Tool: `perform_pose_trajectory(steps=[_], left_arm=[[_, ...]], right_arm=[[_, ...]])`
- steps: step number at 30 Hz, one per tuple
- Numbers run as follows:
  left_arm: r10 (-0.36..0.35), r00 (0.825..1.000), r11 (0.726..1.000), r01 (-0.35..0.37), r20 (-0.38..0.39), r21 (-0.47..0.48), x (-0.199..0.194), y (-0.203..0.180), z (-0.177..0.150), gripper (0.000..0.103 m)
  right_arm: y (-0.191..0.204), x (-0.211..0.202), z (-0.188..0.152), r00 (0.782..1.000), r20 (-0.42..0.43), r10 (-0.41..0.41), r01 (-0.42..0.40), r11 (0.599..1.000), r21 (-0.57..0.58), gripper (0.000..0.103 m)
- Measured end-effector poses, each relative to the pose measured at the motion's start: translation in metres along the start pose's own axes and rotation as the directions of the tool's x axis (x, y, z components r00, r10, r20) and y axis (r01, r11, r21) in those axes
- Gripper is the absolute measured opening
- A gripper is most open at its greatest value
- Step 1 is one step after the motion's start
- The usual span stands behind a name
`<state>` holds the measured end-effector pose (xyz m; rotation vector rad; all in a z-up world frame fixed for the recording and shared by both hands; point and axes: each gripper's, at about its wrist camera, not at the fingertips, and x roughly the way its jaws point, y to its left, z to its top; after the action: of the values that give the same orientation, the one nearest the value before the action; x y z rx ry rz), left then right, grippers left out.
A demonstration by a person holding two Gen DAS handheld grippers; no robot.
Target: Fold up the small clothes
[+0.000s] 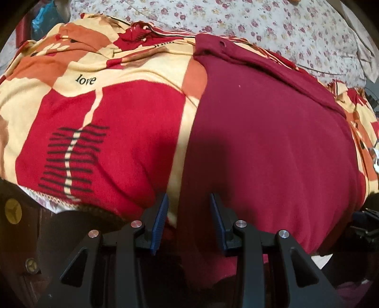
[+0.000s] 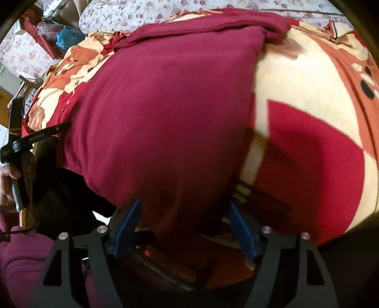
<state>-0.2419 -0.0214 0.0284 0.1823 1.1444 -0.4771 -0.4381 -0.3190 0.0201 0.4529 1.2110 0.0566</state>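
A maroon garment (image 1: 272, 142) lies spread flat on a red, orange and cream patterned blanket (image 1: 106, 118). My left gripper (image 1: 189, 203) is open, its blue pads (image 1: 163, 213) straddling the garment's near left edge without closing on it. In the right wrist view the same maroon garment (image 2: 165, 113) fills the middle, and my right gripper (image 2: 184, 213) is open with its blue pads (image 2: 128, 225) on either side of the garment's near hem. The left gripper's black body (image 2: 35, 139) shows at the left of that view.
The blanket (image 2: 308, 142) covers a bed; a white floral sheet (image 1: 260, 21) lies behind it. A dark wooden bed frame (image 1: 23, 237) runs below the blanket's near edge. Bags and clutter (image 2: 59, 33) sit at the far left.
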Motion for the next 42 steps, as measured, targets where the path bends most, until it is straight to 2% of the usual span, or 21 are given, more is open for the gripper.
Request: perform_pose_trajectory(steps=[4,6,8,11,14,15,16,17,18,19,20,21,22,25,29,33,36,42], left_arm=[[-0.017,1.0,1.0,0.017,-0.026,-0.001,0.003,-0.001,-0.005,0.017],[-0.01,0.999,1.0,0.011,-0.03,0.009,0.005,-0.003,-0.006,0.017],[-0.01,0.999,1.0,0.011,-0.038,0.016,0.004,-0.004,-0.008,0.017],[-0.017,0.999,1.0,0.018,-0.049,0.017,0.005,-0.004,-0.009,0.017],[-0.016,0.999,1.0,0.017,-0.051,0.02,0.006,-0.005,-0.01,0.017],[-0.016,0.998,1.0,0.018,-0.053,0.021,0.006,-0.005,-0.011,0.017],[-0.019,0.998,1.0,0.021,-0.058,0.022,0.006,-0.005,-0.011,0.017],[-0.023,0.998,0.999,0.025,-0.061,0.023,0.007,-0.005,-0.012,0.017],[-0.031,0.997,0.999,0.033,-0.063,0.022,0.007,-0.004,-0.012,0.017],[-0.041,0.997,0.999,0.042,-0.066,0.019,0.008,-0.002,-0.012,0.017],[-0.057,0.996,0.998,0.058,-0.07,0.012,0.008,-0.001,-0.011,0.012],[-0.082,0.994,0.997,0.082,-0.077,0.006,0.008,0.0,-0.011,0.002],[-0.096,0.992,0.995,0.096,-0.082,0.005,0.007,0.0,-0.011,0.0],[-0.103,0.992,0.994,0.106,-0.079,0.03,0.0,0.0,-0.009,0.0],[-0.182,0.983,0.983,0.182,-0.036,0.003,-0.019,0.006,0.003,0.0],[-0.174,0.985,0.985,0.174,0.018,-0.001,-0.029,0.006,0.016,0.0],[-0.178,0.983,0.984,0.178,0.042,0.001,-0.035,0.006,0.023,0.0],[-0.167,0.985,0.986,0.166,0.053,0.013,-0.036,0.003,0.025,0.0]], right_arm=[[0.006,0.009,-0.009,0.998,-0.044,0.044,-0.045,0.999,-0.014,0.078],[0.005,0.017,-0.013,0.997,-0.069,0.039,-0.039,0.999,-0.002,0.078],[0.004,0.026,-0.015,0.995,-0.084,0.046,-0.044,0.999,0.022,0.078],[0.002,0.041,-0.016,0.989,-0.102,0.111,-0.103,0.992,0.078,0.078],[-0.001,0.056,-0.017,0.988,-0.096,0.118,-0.105,0.986,0.128,0.075],[-0.001,0.059,-0.017,0.986,-0.1,0.134,-0.12,0.983,0.136,0.059],[-0.001,0.061,-0.018,0.984,-0.102,0.149,-0.135,0.982,0.135,0.048],[0.001,0.061,-0.018,0.983,-0.099,0.157,-0.144,0.981,0.127,0.027],[0.004,0.058,-0.017,0.984,-0.087,0.153,-0.143,0.984,0.11,0.019],[0.006,0.054,-0.016,0.985,-0.073,0.158,-0.151,0.984,0.094,0.016],[0.011,0.048,-0.016,0.983,-0.058,0.175,-0.171,0.983,0.069,0.013],[0.015,0.041,-0.016,0.981,-0.053,0.184,-0.182,0.982,0.042,0.012],[0.017,0.036,-0.015,0.981,-0.049,0.187,-0.186,0.982,0.021,0.012],[0.028,0.008,-0.008,0.974,-0.016,0.225,-0.225,0.973,-0.049,0.012],[0.032,-0.037,0.01,0.957,0.08,0.277,-0.269,0.958,-0.098,0.012],[0.019,-0.07,0.027,0.929,0.187,0.32,-0.311,0.947,-0.08,0.012],[0.011,-0.079,0.034,0.927,0.219,0.305,-0.296,0.952,-0.072,0.012],[0.0,-0.082,0.034,0.928,0.228,0.295,-0.288,0.956,-0.062,0.012]])
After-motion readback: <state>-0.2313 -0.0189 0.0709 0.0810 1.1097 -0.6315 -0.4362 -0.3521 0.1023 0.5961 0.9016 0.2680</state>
